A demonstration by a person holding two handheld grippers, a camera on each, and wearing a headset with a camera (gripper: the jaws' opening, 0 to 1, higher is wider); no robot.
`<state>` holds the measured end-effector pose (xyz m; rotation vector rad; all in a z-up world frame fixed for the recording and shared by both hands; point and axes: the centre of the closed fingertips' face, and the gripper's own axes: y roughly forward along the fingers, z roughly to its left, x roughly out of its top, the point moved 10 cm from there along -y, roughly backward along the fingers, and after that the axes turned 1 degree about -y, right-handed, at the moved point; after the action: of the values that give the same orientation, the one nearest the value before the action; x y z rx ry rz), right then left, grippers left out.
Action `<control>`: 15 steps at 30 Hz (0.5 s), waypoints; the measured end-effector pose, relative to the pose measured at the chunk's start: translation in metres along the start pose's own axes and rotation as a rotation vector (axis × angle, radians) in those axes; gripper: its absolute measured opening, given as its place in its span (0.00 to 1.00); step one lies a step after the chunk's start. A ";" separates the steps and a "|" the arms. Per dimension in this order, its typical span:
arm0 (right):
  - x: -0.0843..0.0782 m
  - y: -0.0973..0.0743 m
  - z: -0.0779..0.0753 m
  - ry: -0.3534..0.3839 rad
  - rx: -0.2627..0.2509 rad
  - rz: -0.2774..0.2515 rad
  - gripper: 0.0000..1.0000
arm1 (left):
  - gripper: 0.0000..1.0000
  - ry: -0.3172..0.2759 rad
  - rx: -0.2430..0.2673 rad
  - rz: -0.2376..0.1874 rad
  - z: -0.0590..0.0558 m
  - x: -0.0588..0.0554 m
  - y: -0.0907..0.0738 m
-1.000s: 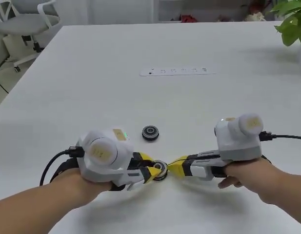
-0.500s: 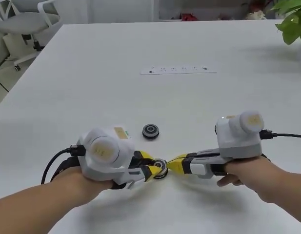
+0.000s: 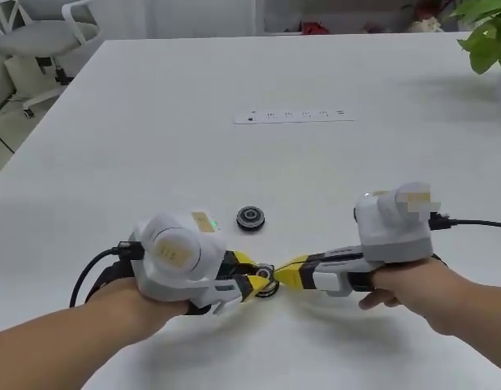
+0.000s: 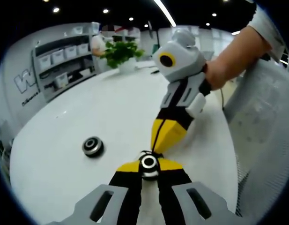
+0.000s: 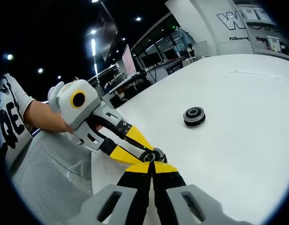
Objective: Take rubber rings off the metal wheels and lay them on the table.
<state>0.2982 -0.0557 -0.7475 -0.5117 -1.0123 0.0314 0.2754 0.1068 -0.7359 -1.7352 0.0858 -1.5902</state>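
Two hand-held grippers meet tip to tip over a white desk (image 3: 234, 81). The left gripper (image 3: 250, 275) is clamped on a small metal wheel (image 3: 265, 276), which sits between its yellow jaw tips, at or just above the desk. In the left gripper view the wheel's dark rubber ring (image 4: 149, 155) faces the camera.

The right gripper (image 3: 287, 275) comes in from the opposite side. Its jaws are drawn together and their tips touch the wheel's edge. Whether they have caught the ring is too small to tell.

A second wheel (image 3: 250, 218), with its ring apparently on, lies on the desk beyond both grippers' tips, apart from them.

The step in hand looks like peeling the first ring. The next move likely calls for the left gripper to hold the wheel steady while the right gripper bites the ring's edge and draws it away, then sets it on the desk.
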 end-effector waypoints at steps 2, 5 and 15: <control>0.001 0.001 0.002 0.004 0.008 -0.003 0.00 | 0.12 0.001 0.000 0.000 0.000 0.000 0.000; 0.004 0.005 0.004 -0.015 0.031 -0.020 0.00 | 0.12 0.002 -0.002 0.001 0.000 0.000 0.000; 0.003 0.003 0.005 -0.013 0.022 -0.018 0.00 | 0.12 0.002 -0.002 -0.002 0.000 0.000 0.000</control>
<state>0.2964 -0.0502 -0.7442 -0.4829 -1.0285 0.0297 0.2752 0.1063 -0.7356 -1.7361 0.0867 -1.5944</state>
